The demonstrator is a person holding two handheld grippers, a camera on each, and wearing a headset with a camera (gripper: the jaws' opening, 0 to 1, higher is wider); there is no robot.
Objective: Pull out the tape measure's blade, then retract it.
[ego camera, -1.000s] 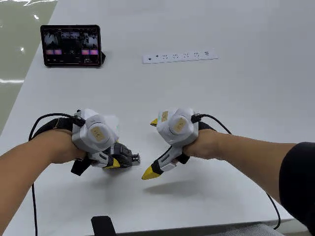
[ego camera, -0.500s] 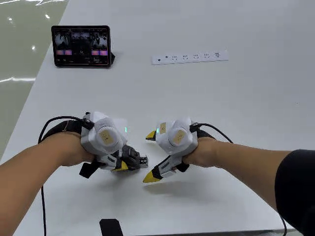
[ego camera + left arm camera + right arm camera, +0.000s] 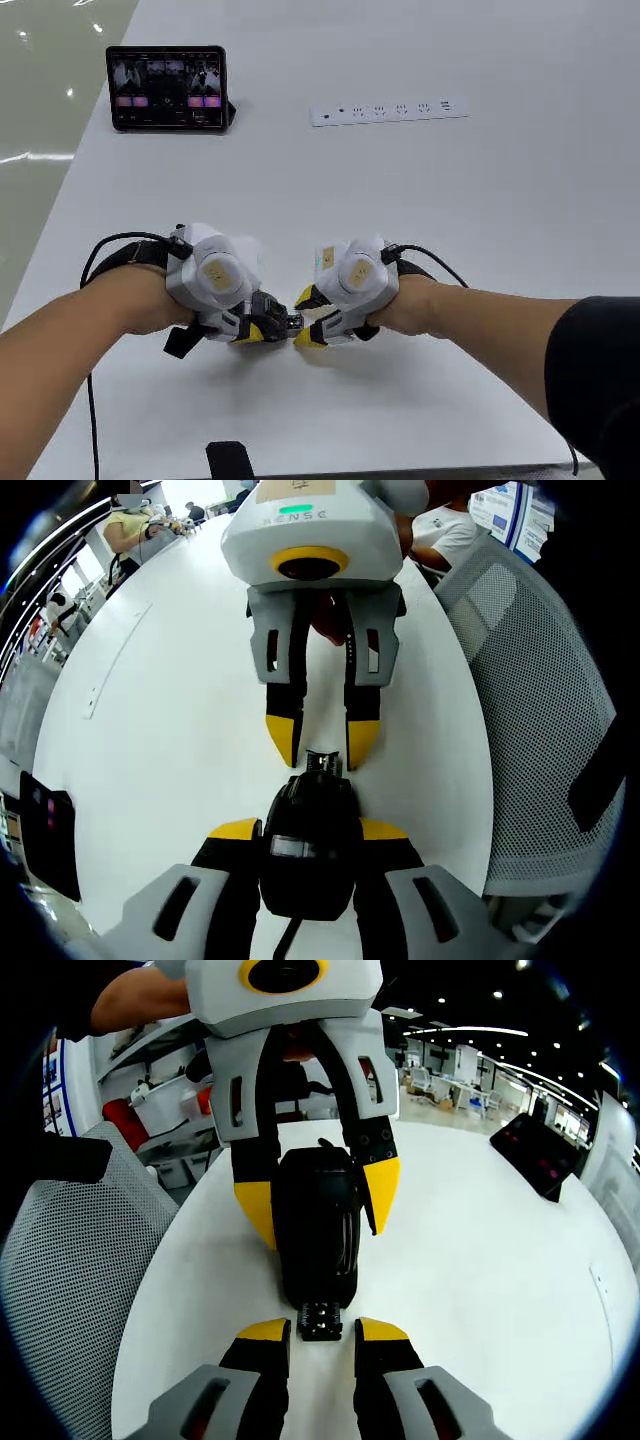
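Left gripper (image 3: 310, 830) is clamping the black rounded tape measure case (image 3: 318, 1225) near the white workbench's (image 3: 450, 200) front edge. Right gripper (image 3: 322, 1332) is facing it, jaws narrowly parted around the small dark end hook (image 3: 322, 762); its own view is showing slim gaps there that the head view is hiding.

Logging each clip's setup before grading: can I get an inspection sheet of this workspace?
Surface: white table, mostly bare.
Job's things: black tape measure, its blade hook at the case mouth; blade not yet pulled out.
Clutter: tablet with a lit screen and power strip on the far side; small black object at the near edge.
Grippers: left gripper shut on the tape measure; right gripper open, a jaw on either side of the hook.
Cables: black cables trail from both grippers.
Surroundings: mesh chair, glossy floor.
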